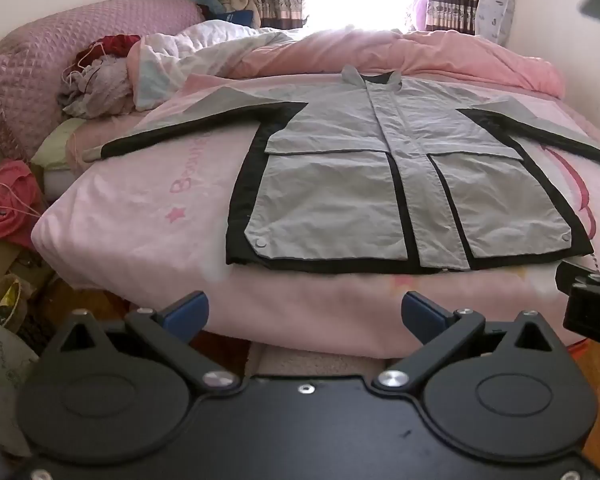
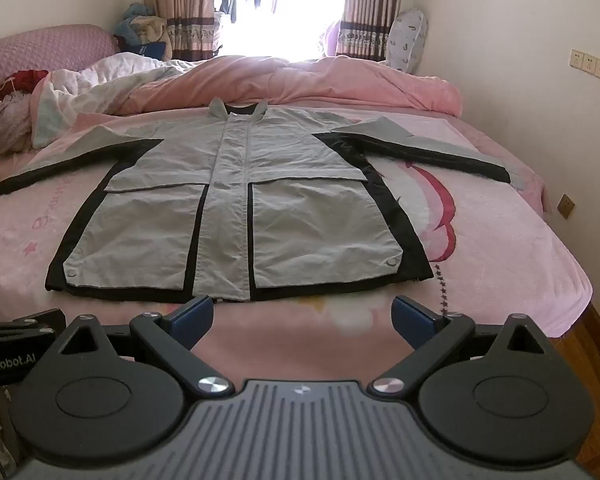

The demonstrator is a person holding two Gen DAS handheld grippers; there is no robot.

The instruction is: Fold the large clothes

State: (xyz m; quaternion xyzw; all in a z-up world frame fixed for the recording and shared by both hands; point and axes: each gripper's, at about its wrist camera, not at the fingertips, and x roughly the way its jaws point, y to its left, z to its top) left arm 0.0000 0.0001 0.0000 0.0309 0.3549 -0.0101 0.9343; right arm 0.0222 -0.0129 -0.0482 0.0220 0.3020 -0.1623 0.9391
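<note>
A grey jacket with black trim (image 1: 364, 184) lies flat and face up on the pink bed, both sleeves spread out to the sides, collar toward the window. It shows whole in the right wrist view (image 2: 236, 208) too. My left gripper (image 1: 305, 314) is open and empty, held in front of the bed's near edge below the jacket's hem. My right gripper (image 2: 303, 316) is open and empty, just short of the hem near its right half. The right gripper's body shows at the left wrist view's right edge (image 1: 588, 304).
A pink blanket (image 2: 500, 240) covers the bed. A bunched pink and white quilt (image 2: 300, 80) lies behind the collar. Loose clothes (image 1: 96, 80) pile up at the far left by the headboard (image 1: 32, 68). Bags and clutter (image 1: 4, 280) sit on the floor at left. A wall (image 2: 540, 60) runs along the right.
</note>
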